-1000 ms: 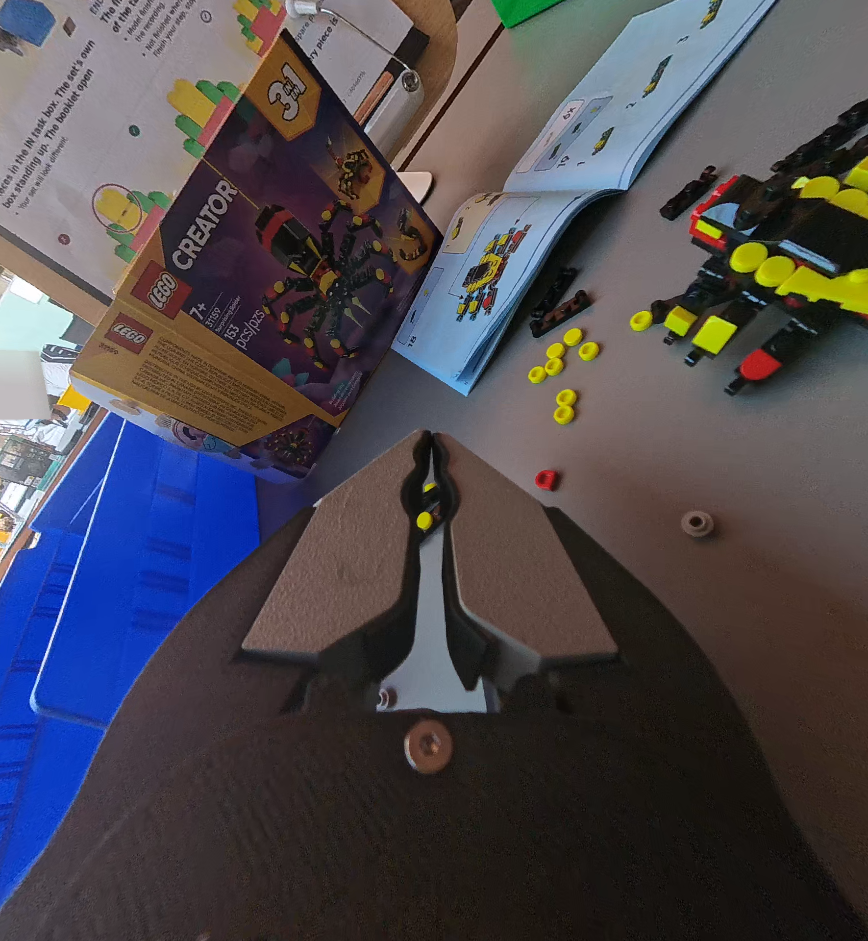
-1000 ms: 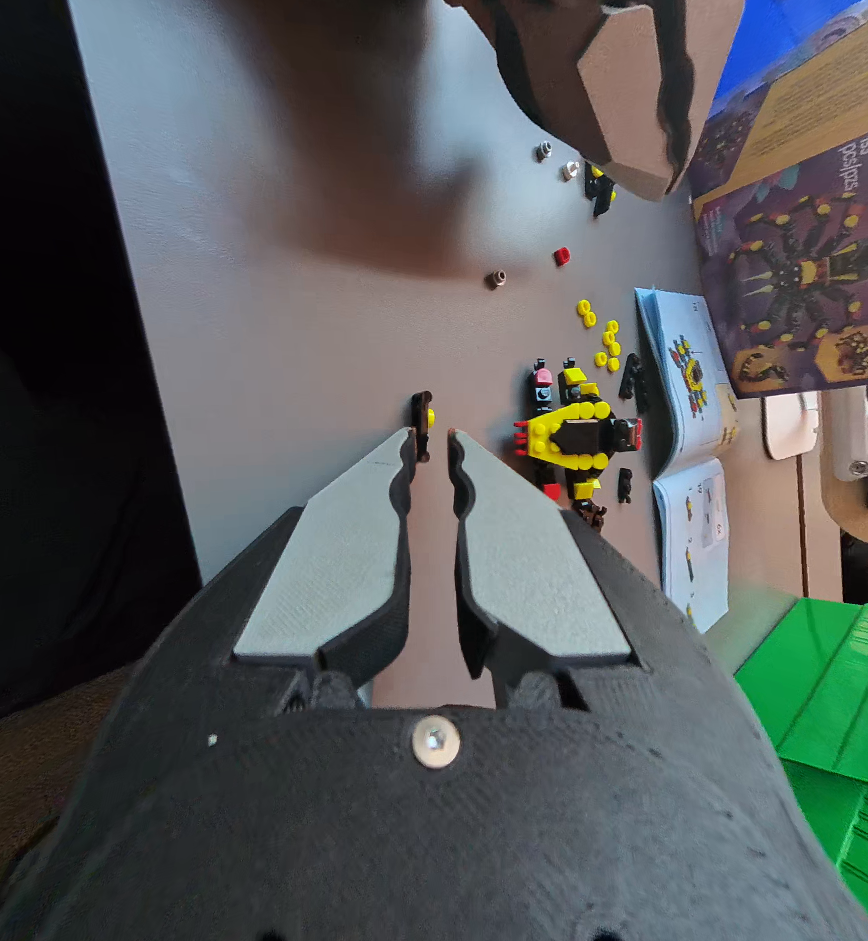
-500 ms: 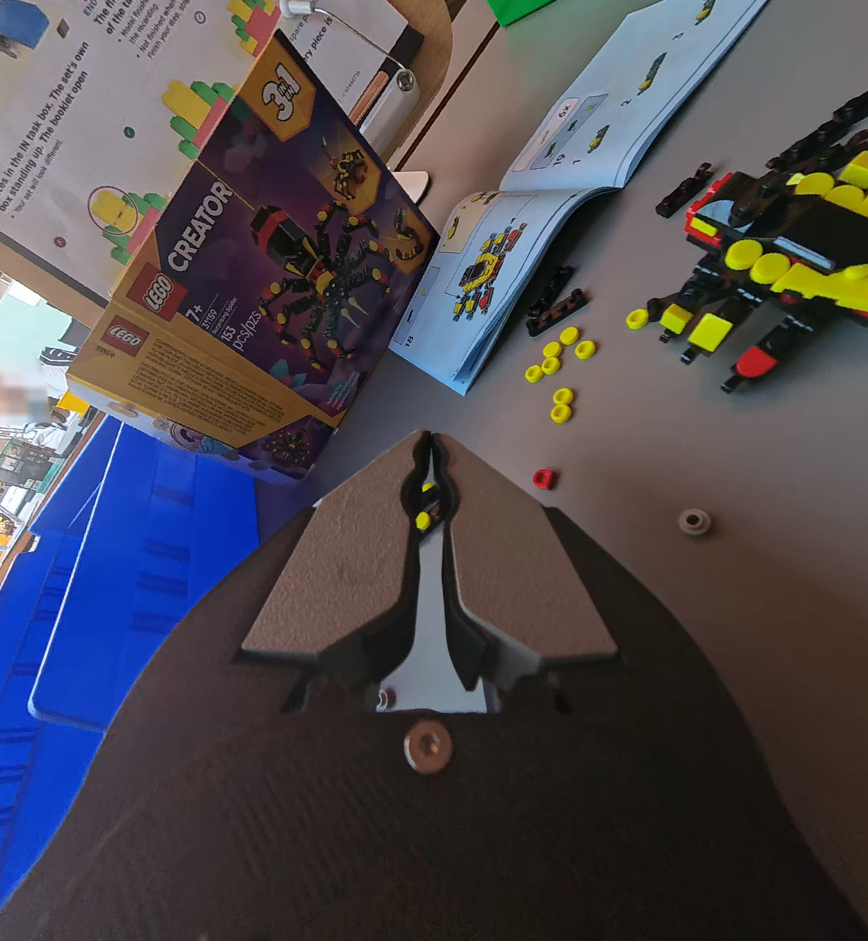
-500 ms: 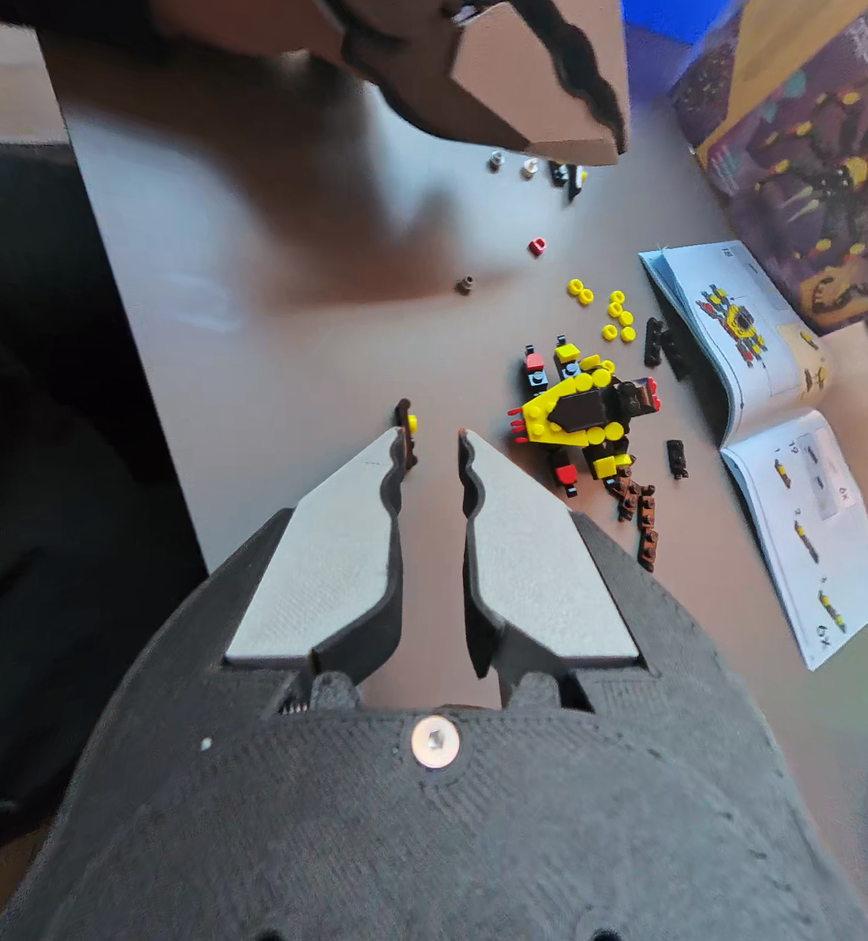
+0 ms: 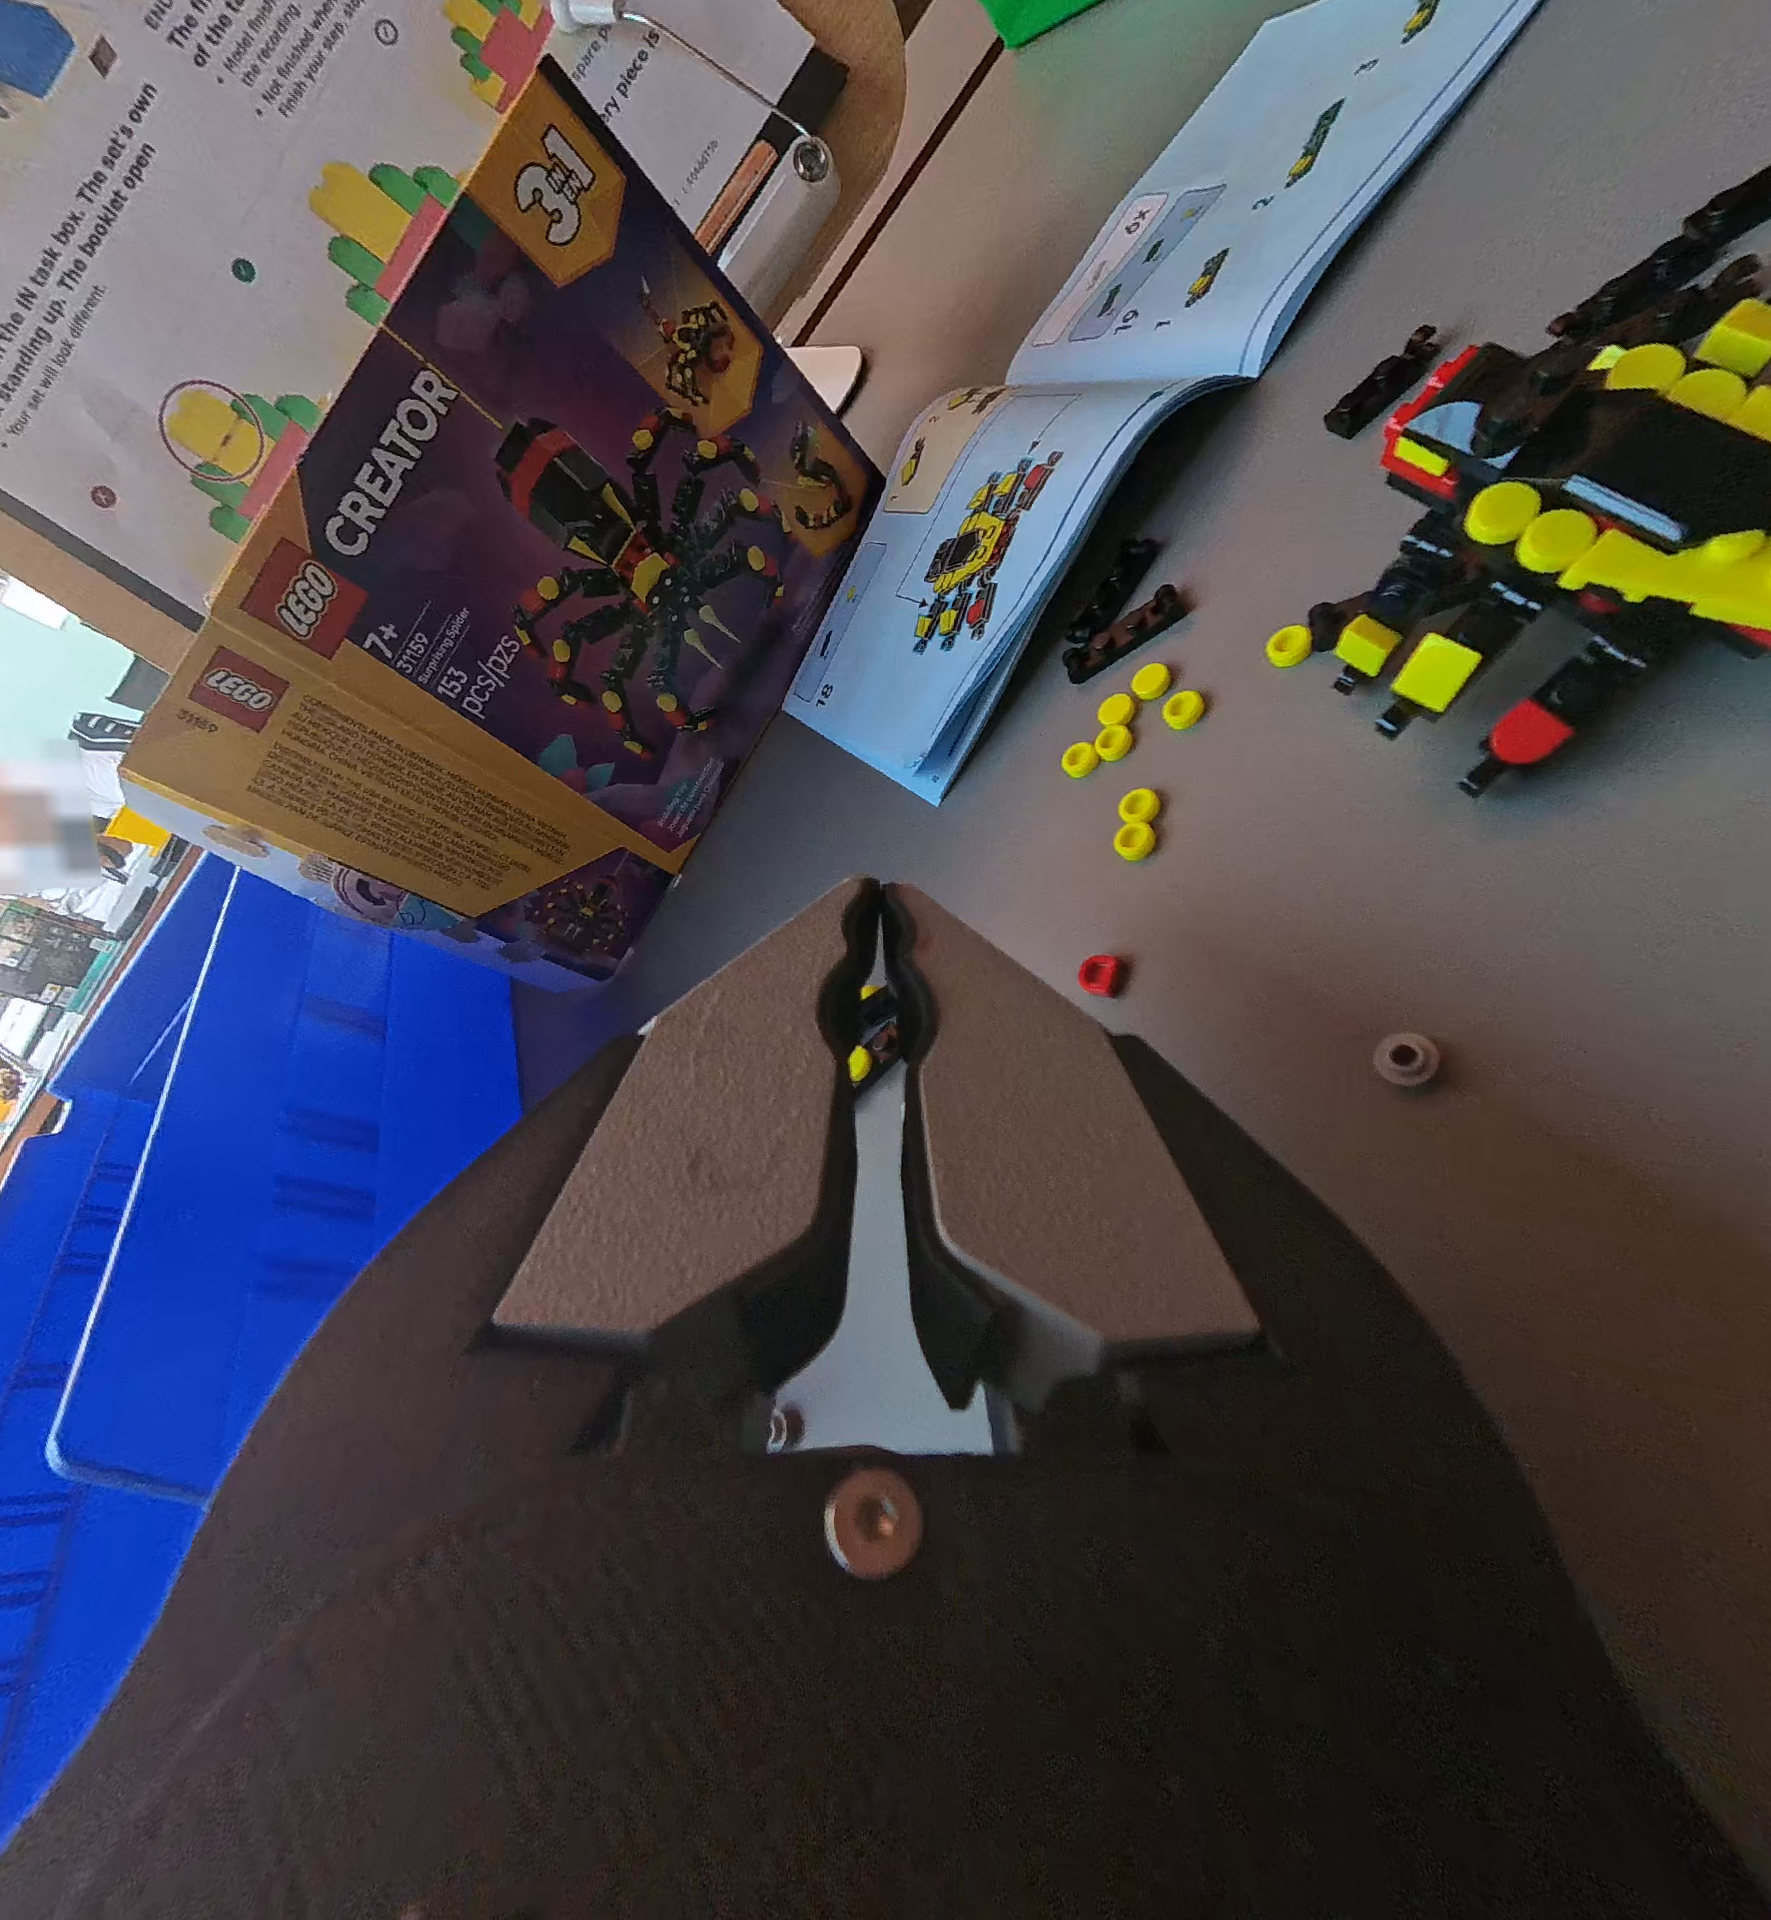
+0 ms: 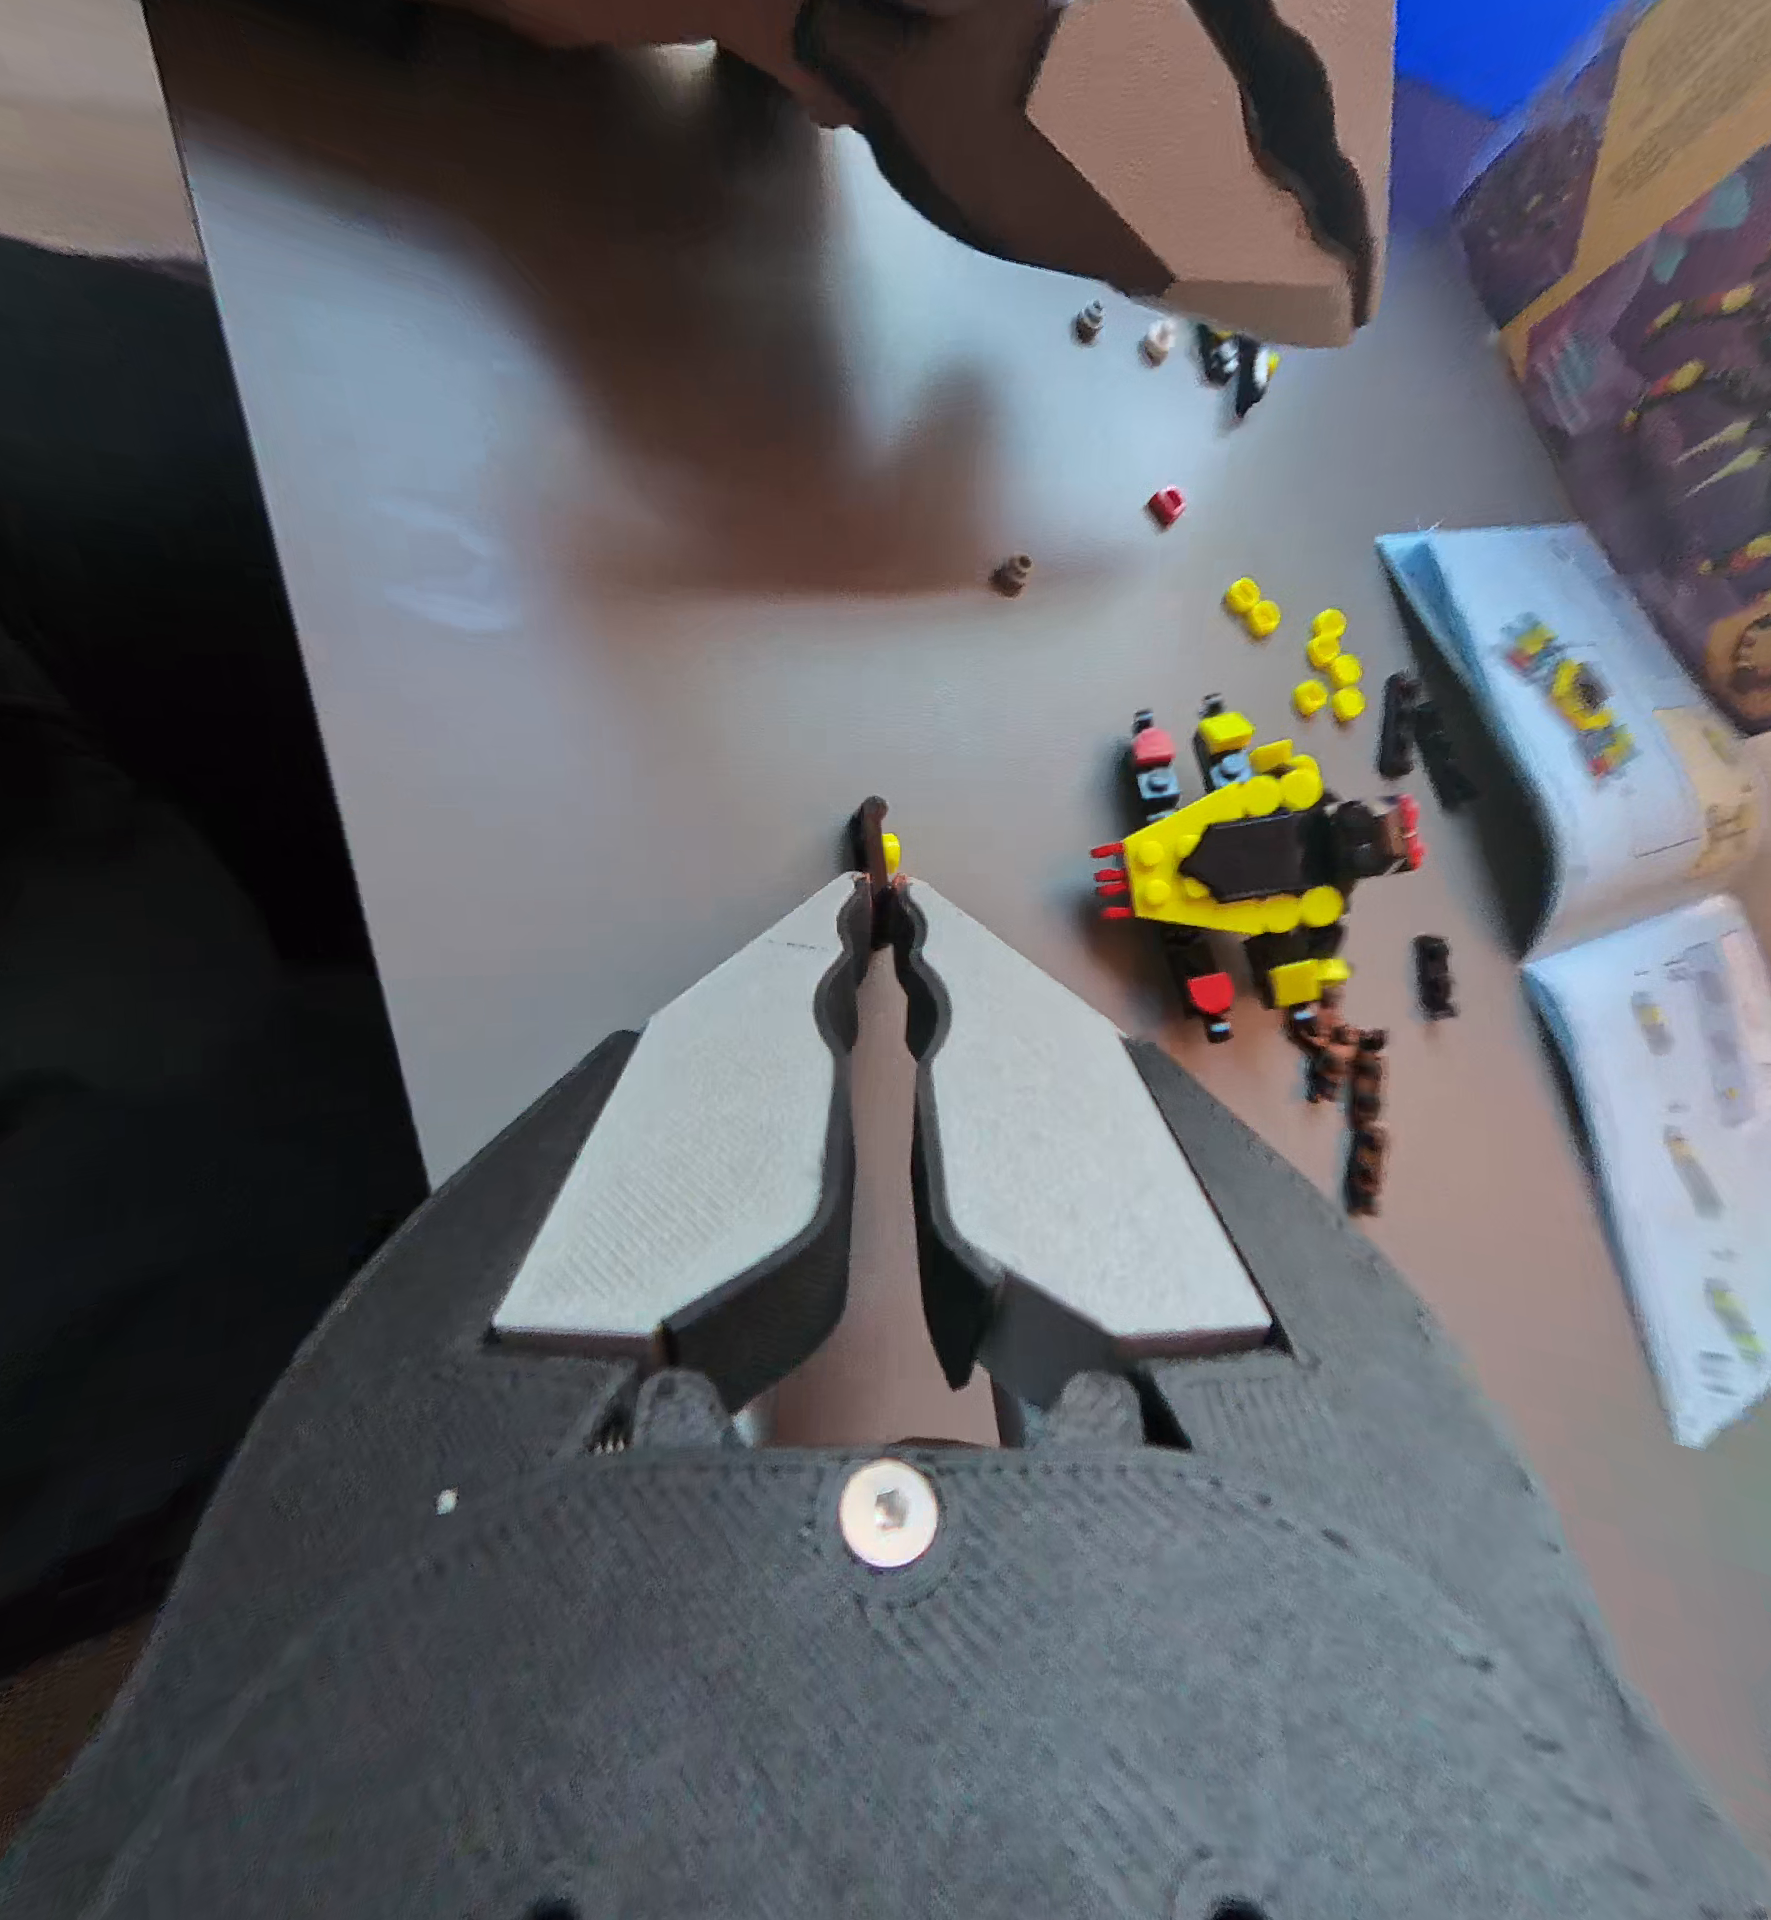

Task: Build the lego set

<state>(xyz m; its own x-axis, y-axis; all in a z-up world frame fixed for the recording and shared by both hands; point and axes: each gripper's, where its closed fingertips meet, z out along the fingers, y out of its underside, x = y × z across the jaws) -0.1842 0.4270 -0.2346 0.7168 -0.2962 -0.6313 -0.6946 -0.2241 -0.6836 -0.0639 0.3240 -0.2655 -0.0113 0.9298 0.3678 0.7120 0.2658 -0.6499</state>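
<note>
The part-built yellow, black and red spider body (image 6: 1255, 862) lies on the grey table; it also shows in the left wrist view (image 5: 1639, 520). My right gripper (image 6: 876, 888) is shut on a small black leg piece with a yellow stud (image 6: 873, 836), near the table's left edge and left of the body. My left gripper (image 5: 881, 899) is shut with its tips touching. A black and yellow piece (image 5: 868, 1034) shows through the gap behind the tips. I cannot tell whether it is held. The left gripper also shows in the right wrist view (image 6: 1276, 208), above small loose pieces (image 6: 1234, 358).
Yellow round studs (image 5: 1120, 738), a red piece (image 5: 1099, 974) and a brown round piece (image 5: 1406, 1060) lie loose. The open booklet (image 5: 1120, 416) and set box (image 5: 507, 582) stand beyond them. Blue bins (image 5: 185, 1247) sit left. A black jointed leg (image 6: 1348, 1091) lies beside the body. The gap from one gripper's tips to the other's is roughly 15 centimeters.
My right gripper was open beside the black leg piece and has shut on it. Its view has swung, and the left gripper looms closer. The left view barely changed.
</note>
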